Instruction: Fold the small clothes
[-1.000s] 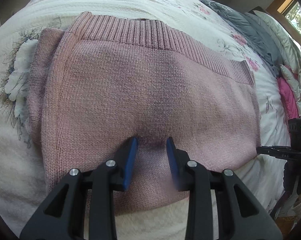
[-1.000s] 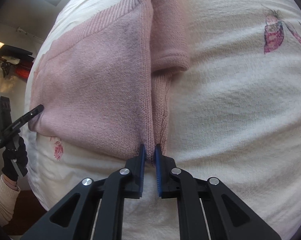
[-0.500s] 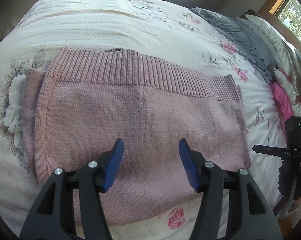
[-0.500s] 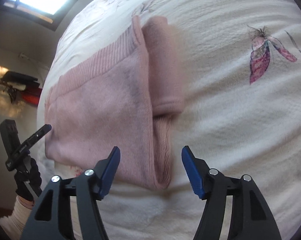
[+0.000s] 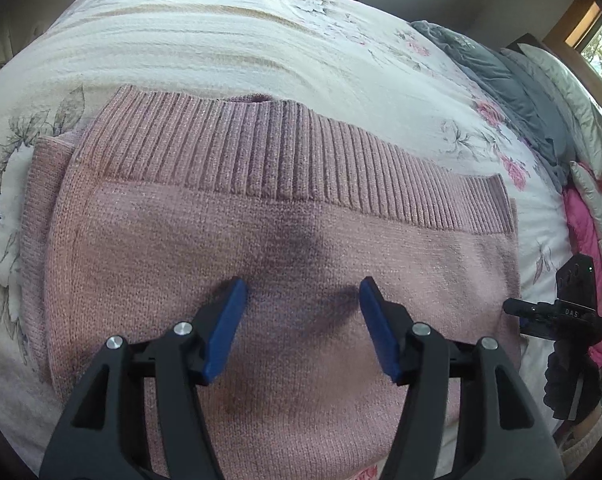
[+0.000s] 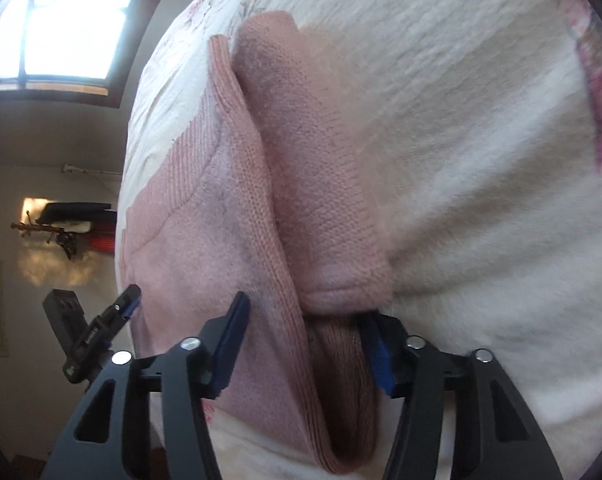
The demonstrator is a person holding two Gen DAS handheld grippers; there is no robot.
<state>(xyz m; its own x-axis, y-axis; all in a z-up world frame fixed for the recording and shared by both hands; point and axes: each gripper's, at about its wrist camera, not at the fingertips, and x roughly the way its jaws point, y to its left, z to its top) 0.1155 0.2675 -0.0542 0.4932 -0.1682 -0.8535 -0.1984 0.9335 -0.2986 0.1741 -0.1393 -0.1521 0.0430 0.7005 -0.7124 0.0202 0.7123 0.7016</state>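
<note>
Pink sweater [image 5: 285, 248] is lying folded on the bed [image 5: 221, 40], almost done.

It is sitting flat on the flowery bed cover, with its ribbed hem [image 5: 285, 148] across the far side and a sleeve [image 6: 317, 184] tucked along one edge. The left claw [image 5: 301, 300] is hanging just over the middle of the knit, spread wide and pinching nothing. The right claw [image 6: 305, 320] is spread wide too, with the thick folded edge sitting between its fingers. I think one more fold or a bit of smoothing is left. Other clothes [image 5: 521, 80] are waiting in a pile farther along the bed.
</note>
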